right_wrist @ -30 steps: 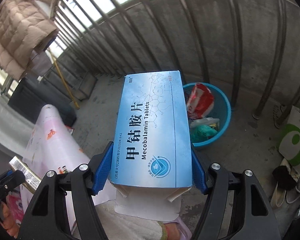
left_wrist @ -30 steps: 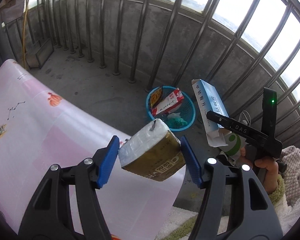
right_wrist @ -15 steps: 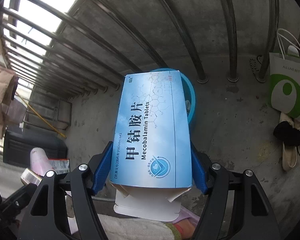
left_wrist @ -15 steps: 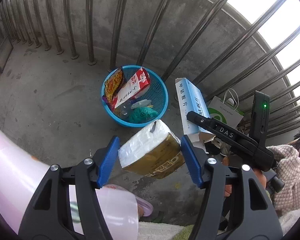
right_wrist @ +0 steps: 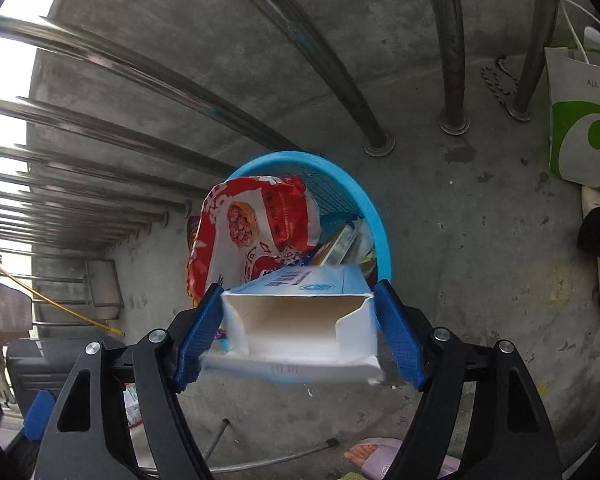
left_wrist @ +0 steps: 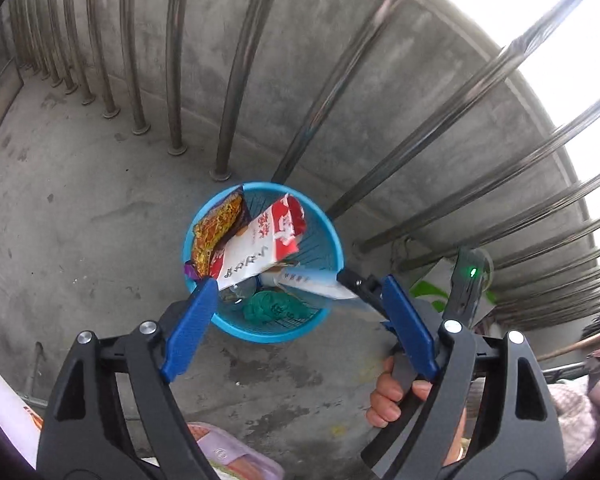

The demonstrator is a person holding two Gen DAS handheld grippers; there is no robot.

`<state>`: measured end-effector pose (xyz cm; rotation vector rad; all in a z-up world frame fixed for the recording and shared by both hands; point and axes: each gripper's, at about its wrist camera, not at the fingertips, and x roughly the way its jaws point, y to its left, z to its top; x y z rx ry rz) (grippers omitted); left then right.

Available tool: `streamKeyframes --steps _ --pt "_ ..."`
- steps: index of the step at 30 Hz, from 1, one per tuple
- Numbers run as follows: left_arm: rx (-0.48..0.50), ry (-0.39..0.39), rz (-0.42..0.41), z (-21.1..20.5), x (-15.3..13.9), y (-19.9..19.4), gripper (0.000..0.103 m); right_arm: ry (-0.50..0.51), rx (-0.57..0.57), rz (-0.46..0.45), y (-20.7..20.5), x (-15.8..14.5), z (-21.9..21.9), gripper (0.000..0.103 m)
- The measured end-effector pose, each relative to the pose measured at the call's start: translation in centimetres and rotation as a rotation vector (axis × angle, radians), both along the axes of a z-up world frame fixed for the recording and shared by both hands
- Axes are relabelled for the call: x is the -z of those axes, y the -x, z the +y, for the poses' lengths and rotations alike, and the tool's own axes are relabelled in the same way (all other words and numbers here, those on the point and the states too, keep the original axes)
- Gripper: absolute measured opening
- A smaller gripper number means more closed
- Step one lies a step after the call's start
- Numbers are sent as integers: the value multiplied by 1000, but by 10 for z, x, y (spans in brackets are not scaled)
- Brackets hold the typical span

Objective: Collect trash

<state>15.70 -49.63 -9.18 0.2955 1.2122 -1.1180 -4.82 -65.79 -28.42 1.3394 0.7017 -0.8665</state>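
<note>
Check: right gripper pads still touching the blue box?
Apart. In the right wrist view, the jaws have just been opening; a gap shows between each side of the box and the right gripper.

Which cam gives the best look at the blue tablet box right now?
Right wrist: the blue tablet box fills the centre, open end toward the camera, between the right gripper's blue pads above the blue basket. Left wrist shows only a pale sliver.

Light: you get soft daylight through the railing bars, sky blown white.
Blur: the tablet box smears.
Edges: strong fisheye bending, dark corners.
</note>
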Motion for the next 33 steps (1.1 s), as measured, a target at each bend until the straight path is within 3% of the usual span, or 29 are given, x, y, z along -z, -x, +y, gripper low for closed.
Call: streamKeyframes --steps 5,10,15,19,24,26,29,31,33 --pt "-23 79 -48 38 -42 -2 79 54 6 -25 15 -21 20 74" --pt "-61 188 -157 106 -98 11 80 169 -46 -52 16 -64 44 74" --pt "-203 293 -280 202 -146 37 90 299 -157 -100 8 -121 82 74" --pt "-359 320 -366 274 -168 59 92 485 -342 -140 -8 -184 139 75" --pt "-658 194 -520 357 -180 89 94 772 -633 -206 -20 -248 234 96" --pt "-775 117 -609 385 -177 104 94 849 -773 -242 -22 -262 273 96" --pt "-874 26 -738 418 -170 126 94 921 -960 -268 -24 -274 325 97" --pt "-931 -18 -756 441 -166 133 94 957 -1060 -262 -24 -276 357 97" --pt "-978 -69 -697 458 -157 135 94 946 -1160 -263 -25 -276 383 97"
